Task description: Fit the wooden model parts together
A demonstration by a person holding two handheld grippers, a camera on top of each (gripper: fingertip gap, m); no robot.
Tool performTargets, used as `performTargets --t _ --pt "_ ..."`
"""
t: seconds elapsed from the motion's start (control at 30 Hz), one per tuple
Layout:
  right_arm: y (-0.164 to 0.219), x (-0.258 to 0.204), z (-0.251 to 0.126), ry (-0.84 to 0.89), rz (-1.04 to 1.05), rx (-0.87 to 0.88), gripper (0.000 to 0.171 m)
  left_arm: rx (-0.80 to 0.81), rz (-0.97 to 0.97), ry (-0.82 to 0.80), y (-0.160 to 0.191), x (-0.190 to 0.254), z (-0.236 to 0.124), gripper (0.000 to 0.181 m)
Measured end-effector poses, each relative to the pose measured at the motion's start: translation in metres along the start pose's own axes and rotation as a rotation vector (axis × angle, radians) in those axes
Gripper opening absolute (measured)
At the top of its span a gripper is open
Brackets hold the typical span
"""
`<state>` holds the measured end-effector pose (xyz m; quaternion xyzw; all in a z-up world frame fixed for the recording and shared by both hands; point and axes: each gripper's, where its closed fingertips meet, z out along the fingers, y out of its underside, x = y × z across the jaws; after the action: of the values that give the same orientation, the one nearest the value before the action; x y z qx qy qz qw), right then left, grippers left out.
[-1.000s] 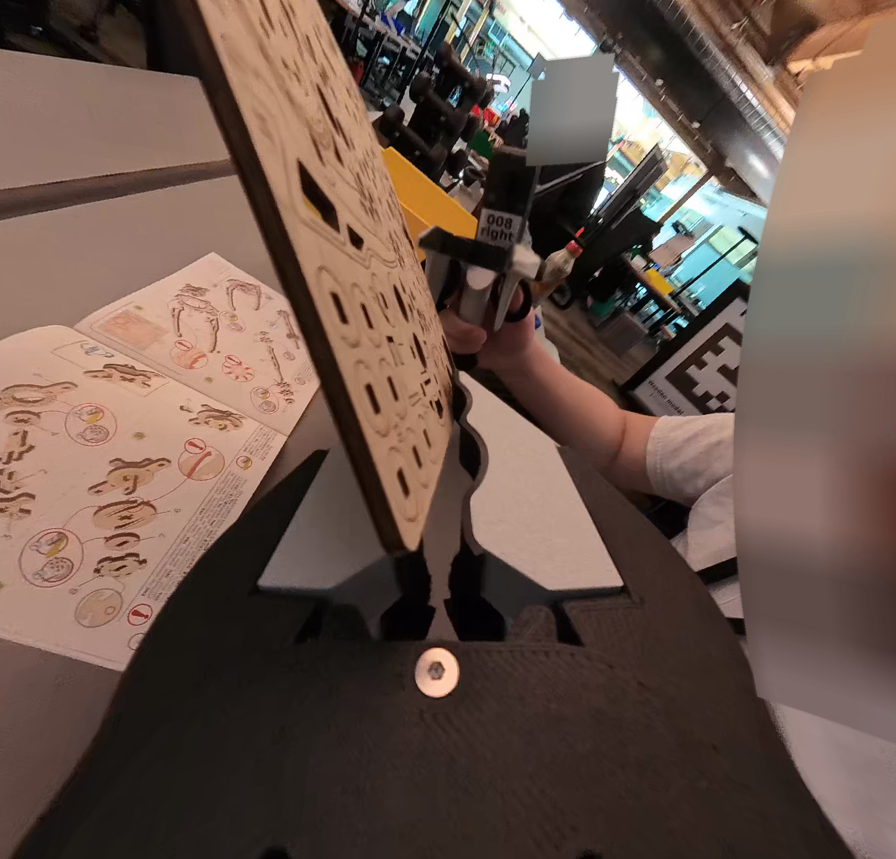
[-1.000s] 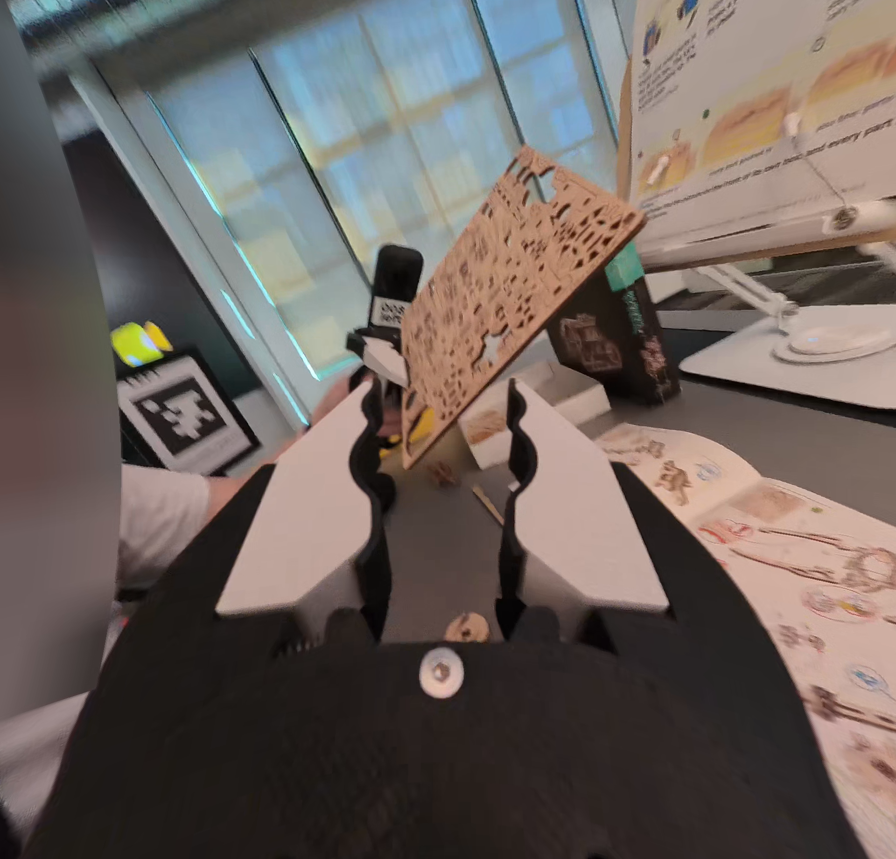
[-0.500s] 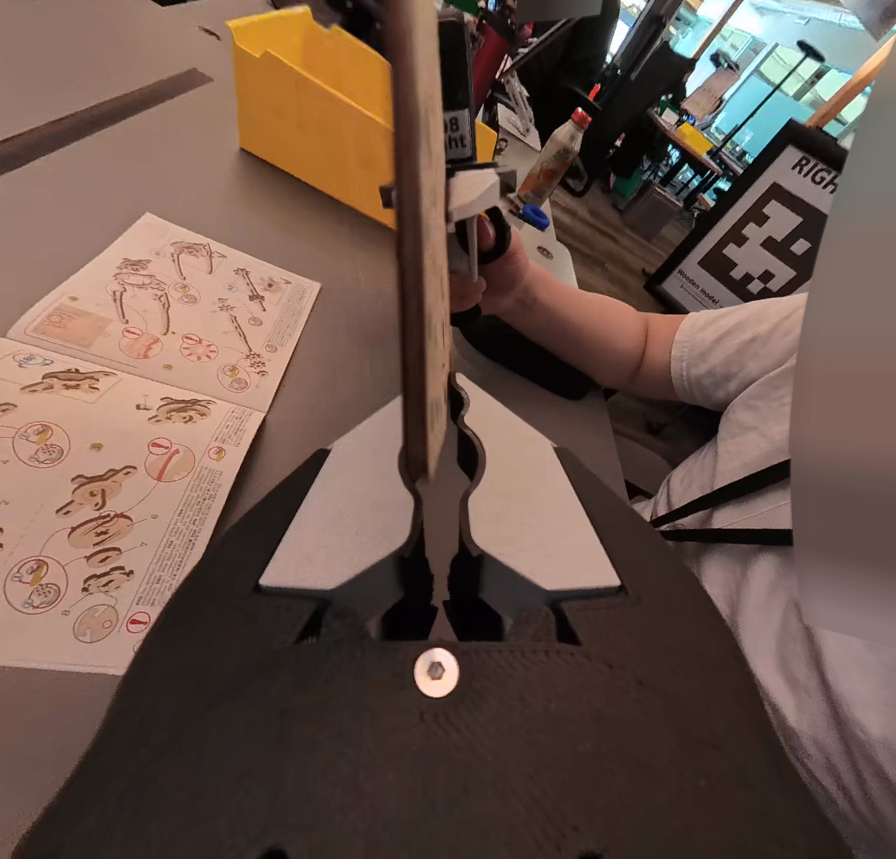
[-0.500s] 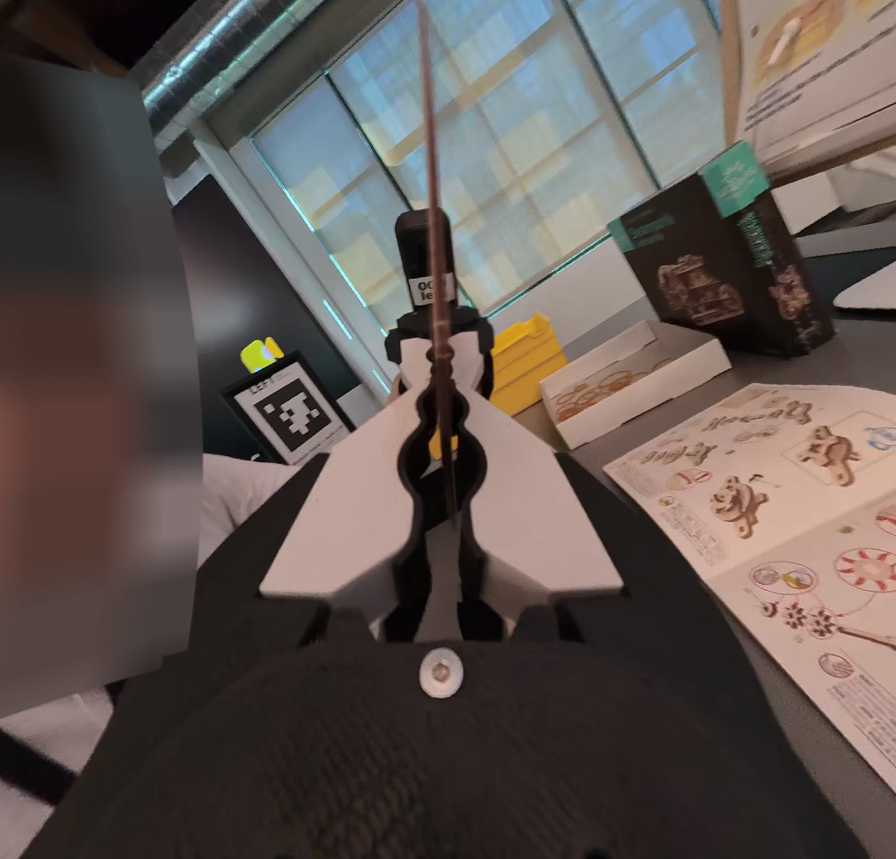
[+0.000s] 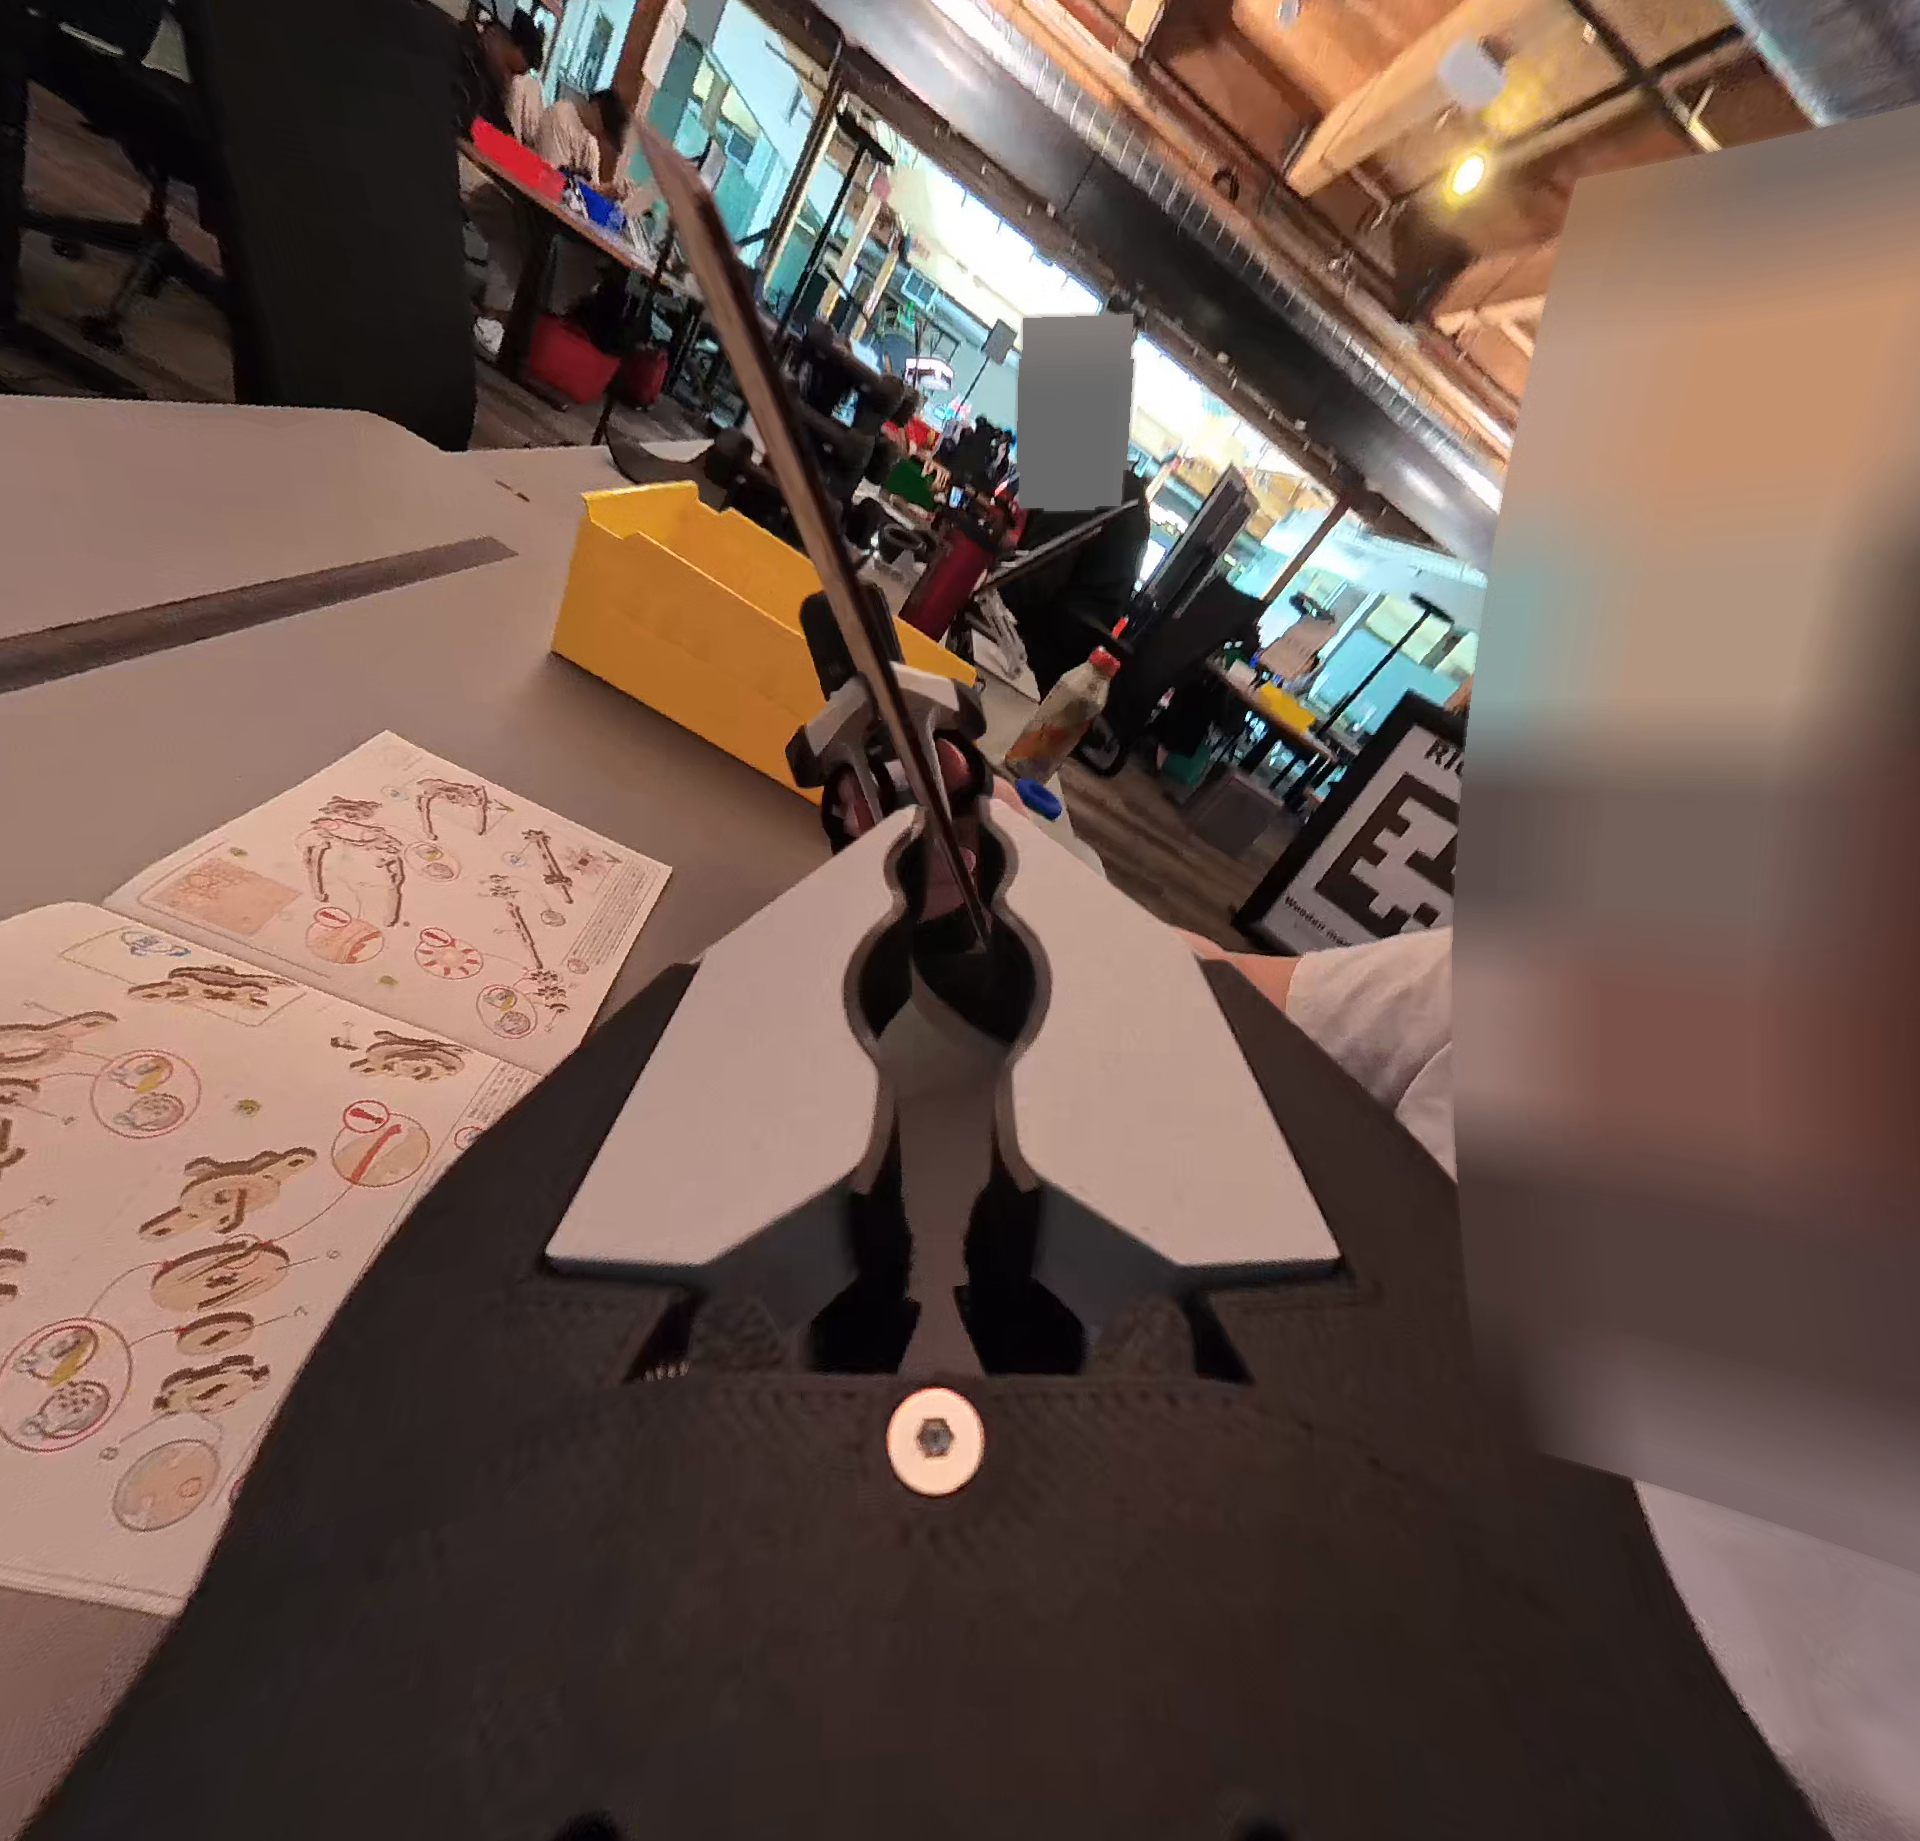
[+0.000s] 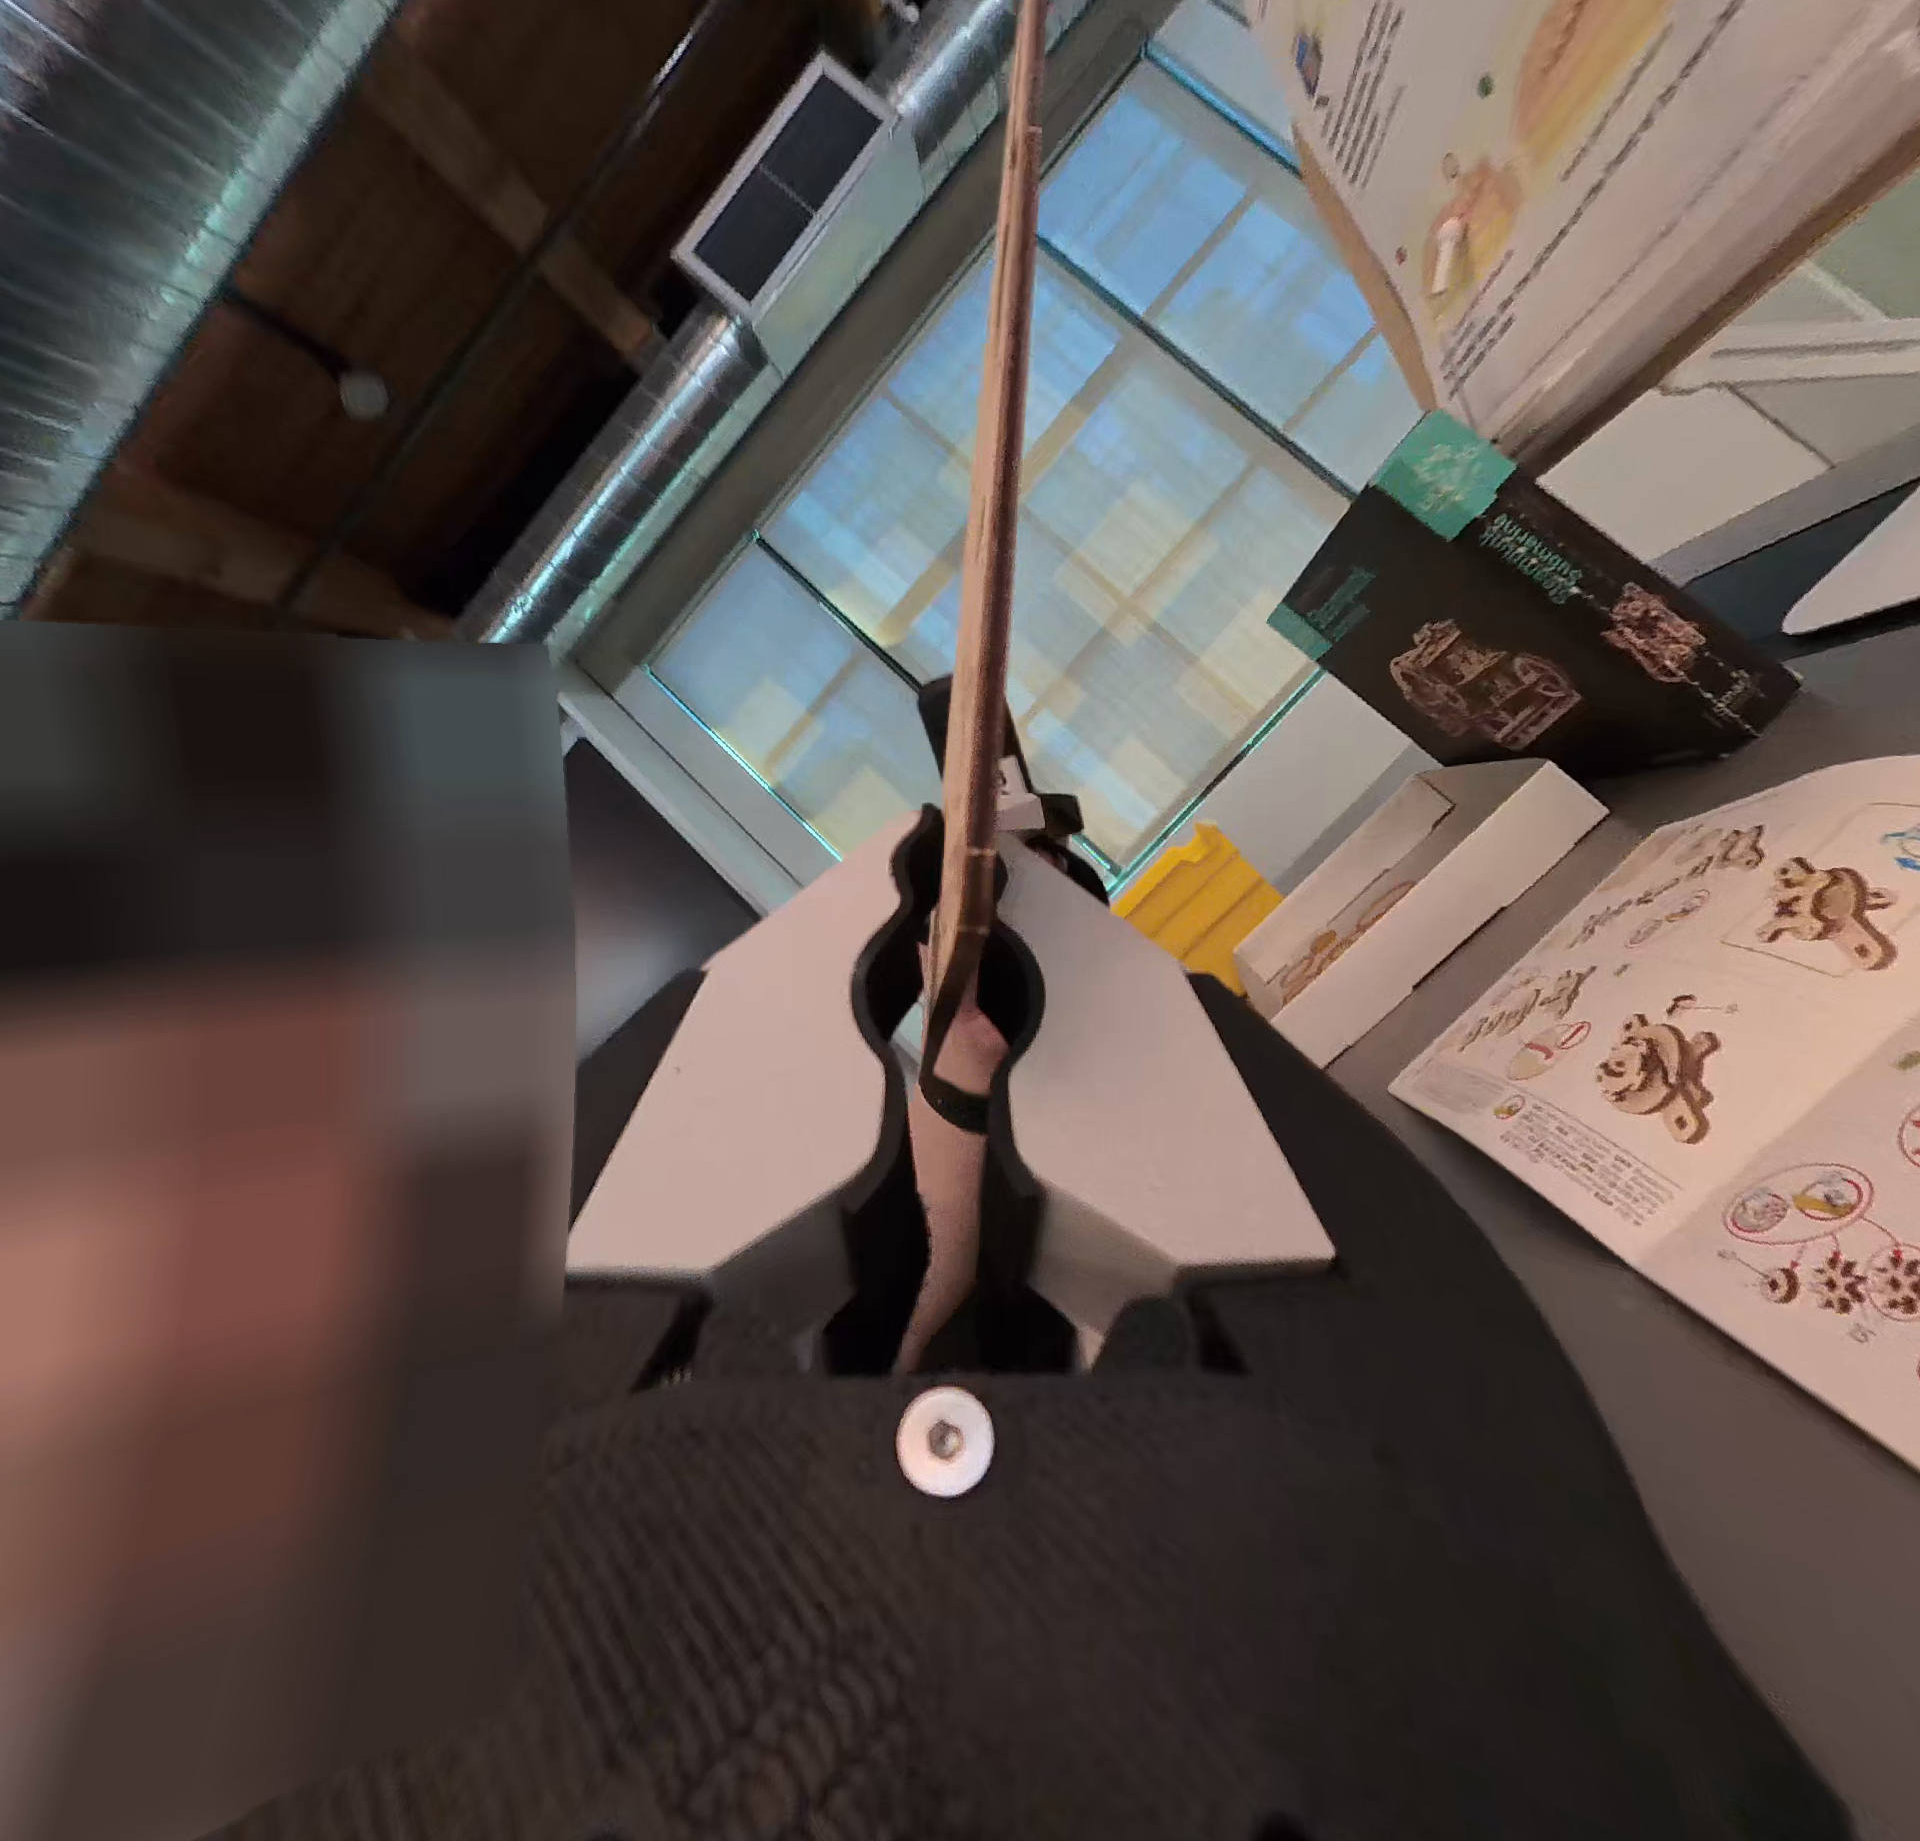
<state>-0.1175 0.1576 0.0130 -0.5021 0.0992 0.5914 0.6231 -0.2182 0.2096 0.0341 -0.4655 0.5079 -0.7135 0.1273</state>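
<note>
Wooden sheet (image 5: 800, 503): seen edge-on, held up in the air between both tools
Left tool (image 5: 951, 892): pinched tight on one edge
Right tool (image 6: 961, 913): pinched tight on the other edge
Paper guide (image 5: 239, 1095): flat on the counter (image 5: 312, 679)

Each camera sits just behind its own gripper and looks forward along the fingers, tilted up toward the ceiling. The two views face each other across the wooden sheet (image 5: 831, 586) (image 6: 997, 503), seen edge-on and very near in both. Both share the booklet (image 5: 291, 1053) (image 6: 1704, 1095) and the yellow bin (image 5: 686, 628) (image 6: 1195, 898) beyond the sheet.
</note>
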Motion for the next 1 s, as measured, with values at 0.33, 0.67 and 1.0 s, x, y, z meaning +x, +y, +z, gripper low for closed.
performTargets --t 0.33,0.67,1.0 --pt "-0.010 0.002 -0.006 0.055 -0.099 0.030 0.001 0.049 -0.016 -0.119 -0.007 -0.029 -0.014 0.016" --pt "-0.010 0.003 -0.005 0.082 -0.136 0.046 0.001 -0.035 -0.029 -0.137 0.016 -0.037 0.002 0.025" --pt "0.002 0.002 0.004 0.111 -0.202 0.007 0.001 -0.119 -0.038 -0.075 0.043 -0.021 0.032 0.025"
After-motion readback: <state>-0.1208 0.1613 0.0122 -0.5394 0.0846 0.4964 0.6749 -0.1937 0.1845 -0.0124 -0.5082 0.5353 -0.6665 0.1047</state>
